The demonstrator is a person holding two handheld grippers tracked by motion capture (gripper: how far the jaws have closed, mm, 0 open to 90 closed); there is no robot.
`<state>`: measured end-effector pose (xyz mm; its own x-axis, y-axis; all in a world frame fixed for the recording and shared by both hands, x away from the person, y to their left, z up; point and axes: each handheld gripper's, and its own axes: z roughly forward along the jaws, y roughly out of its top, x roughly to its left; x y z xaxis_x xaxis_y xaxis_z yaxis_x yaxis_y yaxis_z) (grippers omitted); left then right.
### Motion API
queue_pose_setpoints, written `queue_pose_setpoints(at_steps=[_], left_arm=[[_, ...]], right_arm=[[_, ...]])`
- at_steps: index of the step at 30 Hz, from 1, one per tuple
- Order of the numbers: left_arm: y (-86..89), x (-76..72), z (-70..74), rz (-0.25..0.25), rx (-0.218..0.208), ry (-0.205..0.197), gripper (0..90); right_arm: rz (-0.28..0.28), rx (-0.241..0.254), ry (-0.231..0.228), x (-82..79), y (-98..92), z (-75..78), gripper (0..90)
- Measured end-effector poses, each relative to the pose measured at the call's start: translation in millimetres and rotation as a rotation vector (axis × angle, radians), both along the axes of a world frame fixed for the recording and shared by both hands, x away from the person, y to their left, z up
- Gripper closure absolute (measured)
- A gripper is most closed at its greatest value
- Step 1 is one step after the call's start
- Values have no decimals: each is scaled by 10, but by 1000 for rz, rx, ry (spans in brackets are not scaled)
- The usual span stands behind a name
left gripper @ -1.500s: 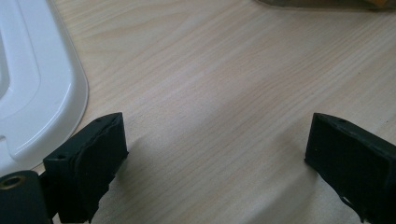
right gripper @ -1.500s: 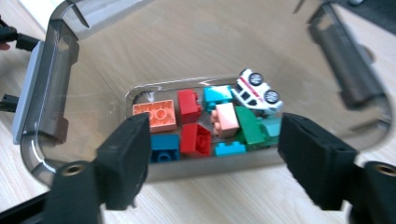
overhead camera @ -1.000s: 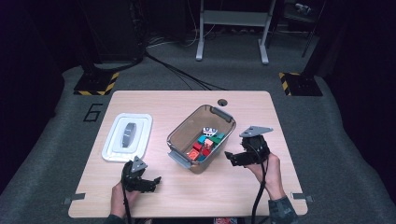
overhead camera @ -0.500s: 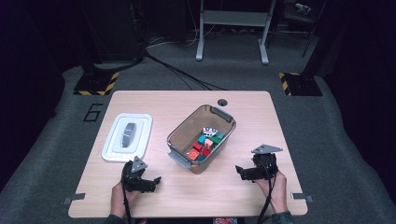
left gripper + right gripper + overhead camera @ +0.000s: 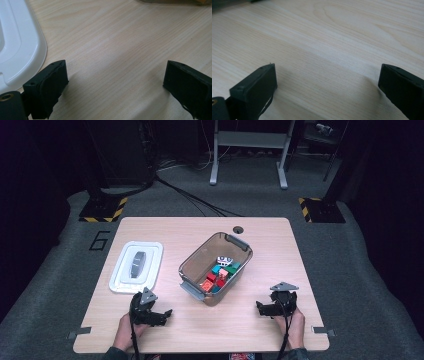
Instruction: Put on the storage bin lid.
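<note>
A clear brown plastic bin [image 5: 192, 265] stands at the table's middle, with several coloured blocks [image 5: 220, 272] in its right end. Its white lid [image 5: 120, 280] lies flat to the left. My left gripper [image 5: 165, 316] rests low at the front left, just below the lid, and is open with bare wood between its fingers [image 5: 116, 75]; the lid's corner [image 5: 22, 50] is beside its left jaw. My right gripper [image 5: 260, 308] sits low at the front right, right of the bin. Its jaws have just been opening and stand wide over bare wood [image 5: 328, 77], with nothing between them.
The wooden table [image 5: 200, 227] has a cable hole [image 5: 238, 228] at its far edge. Dark floor, cables and stand legs lie beyond it. A hand holds each gripper at the near edge.
My right gripper has come down from beside the bin's right end to the table's front right. The left gripper has not moved.
</note>
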<state>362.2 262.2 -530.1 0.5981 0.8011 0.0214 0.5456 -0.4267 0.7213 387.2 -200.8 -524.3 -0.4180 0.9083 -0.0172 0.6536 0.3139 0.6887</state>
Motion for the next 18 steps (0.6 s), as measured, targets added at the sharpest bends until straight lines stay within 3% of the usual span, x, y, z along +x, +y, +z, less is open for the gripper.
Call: queue_pose_setpoints(at_steps=[5, 8, 11, 15, 18], left_arm=[[2, -2, -3, 5, -8, 2, 55], [54, 13, 32, -1, 22, 27, 55], [98, 42, 55, 29, 28, 29, 58], [219, 88, 138, 73, -4, 27, 50], [369, 150, 237, 115, -51, 22, 48]], right_arm=[[-31, 37, -19, -2, -57, -42, 0], [-14, 39, -26, 20, -71, -52, 0], [4, 35, -29, 38, -86, -52, 0], [4, 34, -27, 32, -83, -52, 0], [-1, 36, -26, 25, -80, -51, 0]])
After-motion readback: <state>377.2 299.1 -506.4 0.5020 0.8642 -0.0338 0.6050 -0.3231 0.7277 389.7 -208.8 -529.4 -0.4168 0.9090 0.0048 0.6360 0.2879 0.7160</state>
